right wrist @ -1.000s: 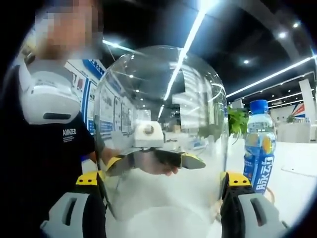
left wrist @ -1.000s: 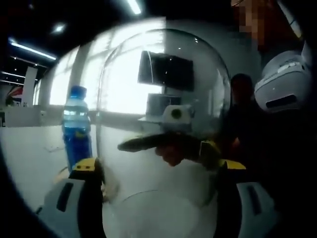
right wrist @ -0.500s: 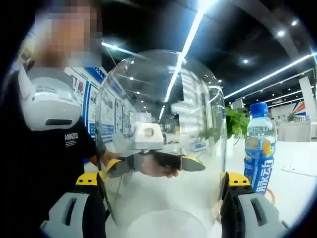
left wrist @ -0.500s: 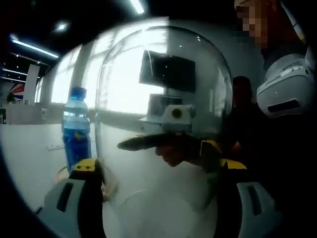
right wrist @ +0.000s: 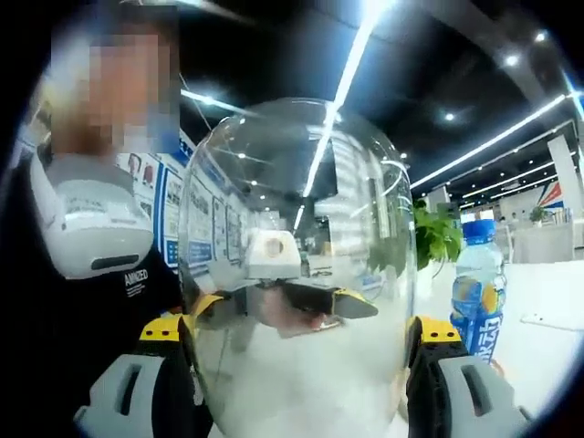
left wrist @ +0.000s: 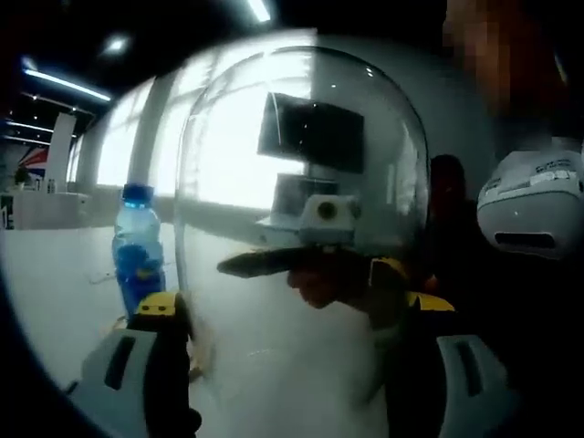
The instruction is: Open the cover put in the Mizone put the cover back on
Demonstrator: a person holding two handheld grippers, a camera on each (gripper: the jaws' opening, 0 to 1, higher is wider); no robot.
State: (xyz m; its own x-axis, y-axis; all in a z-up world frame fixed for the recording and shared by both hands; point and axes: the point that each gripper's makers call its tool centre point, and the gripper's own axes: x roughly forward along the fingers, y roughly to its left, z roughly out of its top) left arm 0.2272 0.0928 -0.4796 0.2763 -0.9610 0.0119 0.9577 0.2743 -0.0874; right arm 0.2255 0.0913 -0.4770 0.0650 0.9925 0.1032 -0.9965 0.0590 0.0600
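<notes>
A tall clear glass dome cover (left wrist: 301, 164) stands upright between the yellow-tipped jaws of my left gripper (left wrist: 294, 310), which press on its two sides. From the opposite side my right gripper (right wrist: 301, 333) clamps the same dome cover (right wrist: 301, 228). Through the glass, each view shows the other gripper: the right gripper (left wrist: 310, 263) and the left gripper (right wrist: 283, 301). The blue Mizone bottle (left wrist: 137, 260) stands upright on the white table, outside the dome and to the left. In the right gripper view the Mizone bottle (right wrist: 478, 292) is low on the right.
A person in a dark shirt with a white device (right wrist: 91, 228) on the chest stands close behind the dome. A dark monitor (left wrist: 310, 135) and bright windows lie beyond it. A green plant (right wrist: 436, 239) is near the bottle, on the white table (right wrist: 538, 301).
Both views have risen with the dome held between the jaws, so the bottle sits lower and smaller in each. The grip on the dome is unchanged.
</notes>
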